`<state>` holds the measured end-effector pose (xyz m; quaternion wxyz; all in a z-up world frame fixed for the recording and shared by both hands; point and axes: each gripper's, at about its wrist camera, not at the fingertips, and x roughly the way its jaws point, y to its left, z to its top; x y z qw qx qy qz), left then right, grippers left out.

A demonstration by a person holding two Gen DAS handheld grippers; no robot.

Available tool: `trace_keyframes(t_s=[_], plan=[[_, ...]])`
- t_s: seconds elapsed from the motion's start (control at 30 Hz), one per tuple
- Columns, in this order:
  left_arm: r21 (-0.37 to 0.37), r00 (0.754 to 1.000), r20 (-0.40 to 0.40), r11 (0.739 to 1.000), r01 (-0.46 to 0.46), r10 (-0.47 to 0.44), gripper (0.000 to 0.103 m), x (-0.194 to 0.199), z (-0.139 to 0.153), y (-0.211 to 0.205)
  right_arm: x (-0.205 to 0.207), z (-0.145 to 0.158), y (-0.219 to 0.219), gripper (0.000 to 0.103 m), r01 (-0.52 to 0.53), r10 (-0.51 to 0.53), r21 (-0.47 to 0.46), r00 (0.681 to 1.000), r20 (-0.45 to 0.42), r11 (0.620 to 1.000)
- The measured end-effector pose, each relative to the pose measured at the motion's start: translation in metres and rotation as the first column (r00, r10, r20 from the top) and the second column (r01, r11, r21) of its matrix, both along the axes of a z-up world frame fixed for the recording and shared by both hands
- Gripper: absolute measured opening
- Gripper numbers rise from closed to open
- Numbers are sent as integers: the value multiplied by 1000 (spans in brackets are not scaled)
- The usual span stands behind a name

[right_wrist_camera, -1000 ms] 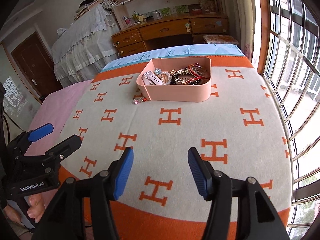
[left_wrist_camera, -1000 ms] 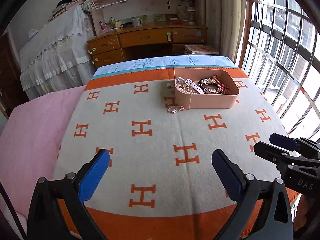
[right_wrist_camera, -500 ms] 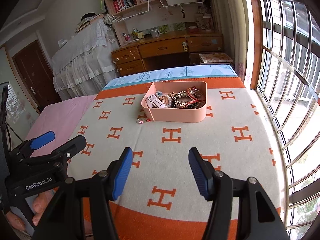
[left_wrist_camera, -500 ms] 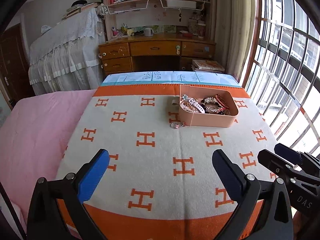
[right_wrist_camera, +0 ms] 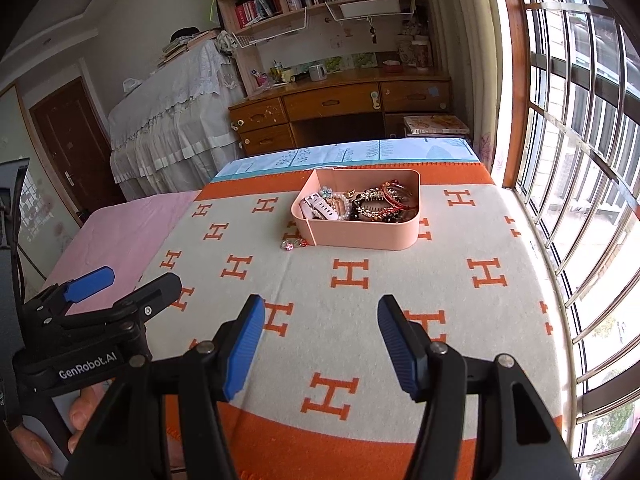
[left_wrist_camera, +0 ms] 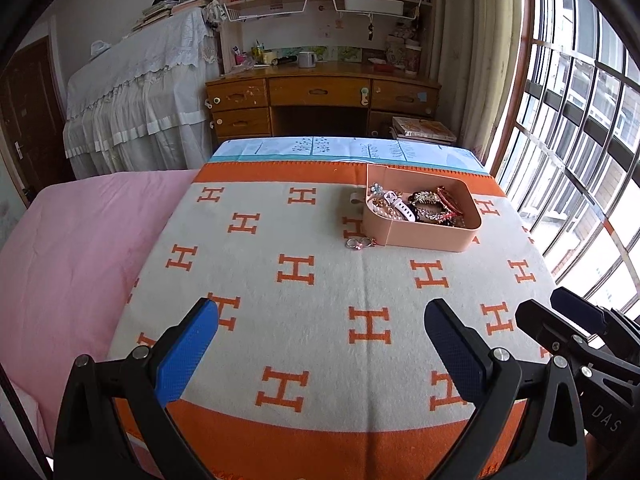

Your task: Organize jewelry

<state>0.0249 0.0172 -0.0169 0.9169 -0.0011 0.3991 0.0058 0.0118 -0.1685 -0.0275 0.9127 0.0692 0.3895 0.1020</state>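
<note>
Both the left tool (left_wrist_camera: 320, 344) and the right tool (right_wrist_camera: 320, 348) hover spread wide and empty over the blanket (left_wrist_camera: 320, 280), with the pink jewelry tray (right_wrist_camera: 360, 234) at twelve o'clock, a small ring (right_wrist_camera: 294, 244) just beside its left corner.

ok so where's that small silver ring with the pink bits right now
The small silver ring with pink stones lies on the orange-and-cream H-patterned blanket, just outside the near-left corner of the pink plastic jewelry tray; both views show it.
</note>
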Motion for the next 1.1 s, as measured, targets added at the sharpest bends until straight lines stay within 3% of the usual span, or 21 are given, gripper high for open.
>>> trace_keyframes(t_s=[1.1], plan=[[18,1000,10,1000,15,-15,102,-7,5,-8,-4,8,-2,59,6,-6,4,1000,21,1000]])
